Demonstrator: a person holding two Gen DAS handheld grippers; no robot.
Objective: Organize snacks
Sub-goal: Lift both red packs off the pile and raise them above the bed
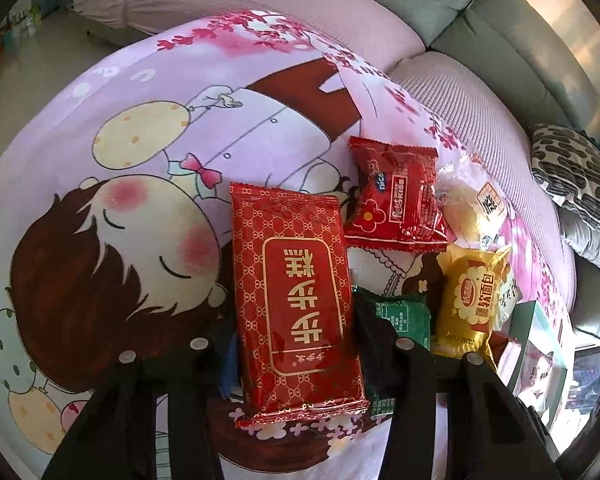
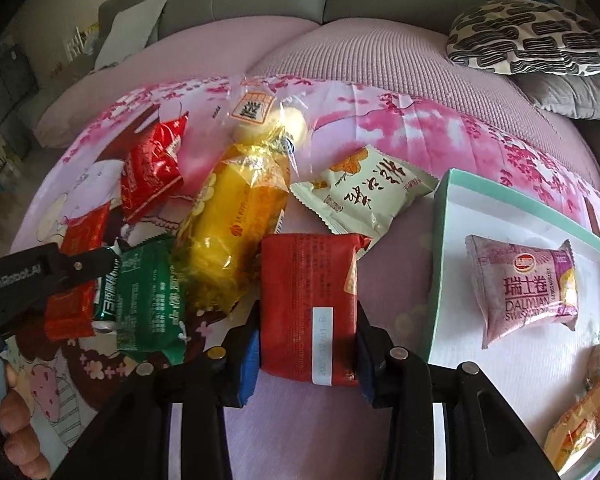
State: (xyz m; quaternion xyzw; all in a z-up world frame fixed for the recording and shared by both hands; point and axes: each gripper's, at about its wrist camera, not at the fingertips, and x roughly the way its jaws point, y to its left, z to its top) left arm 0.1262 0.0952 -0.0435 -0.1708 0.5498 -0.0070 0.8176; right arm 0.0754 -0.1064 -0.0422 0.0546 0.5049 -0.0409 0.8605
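Left hand-held gripper [image 1: 296, 344] has its fingers either side of a long red pack [image 1: 296, 300] marked 步步糕 in gold; blue pad against the pack's left edge, right finger at its right edge. Looks clamped, contact on the right side not fully clear. Gripper points forward and down over a cartoon-print sheet [image 1: 140, 128].

Right hand-held gripper [image 2: 306, 344] is closed on a red snack [image 2: 310, 304], blue pads pressed to both sides; the back of the wrapper faces the camera with a white date strip, digits too blurred to read. Pointed forward and down, just left of the tray [image 2: 440, 208].

Around the left one: a green pack [image 1: 404, 312] touching its right finger, a yellow pack [image 1: 472, 296] reading 软面包, a red "nice" pack [image 1: 396, 196] ahead, and a clear bag [image 1: 472, 204] holding a pale bun.

Right view: the left gripper's body reads "GenRobot.AI" at the left edge. A white pack [image 2: 364, 192] with brush lettering lies ahead, near the tray. Inside the tray, a purple pack [image 2: 528, 288] reads 瑞士卷 / DALIYUAN, with an orange pack [image 2: 580, 432] in the near corner. Patterned cushion [image 2: 528, 36] far back on the sofa.
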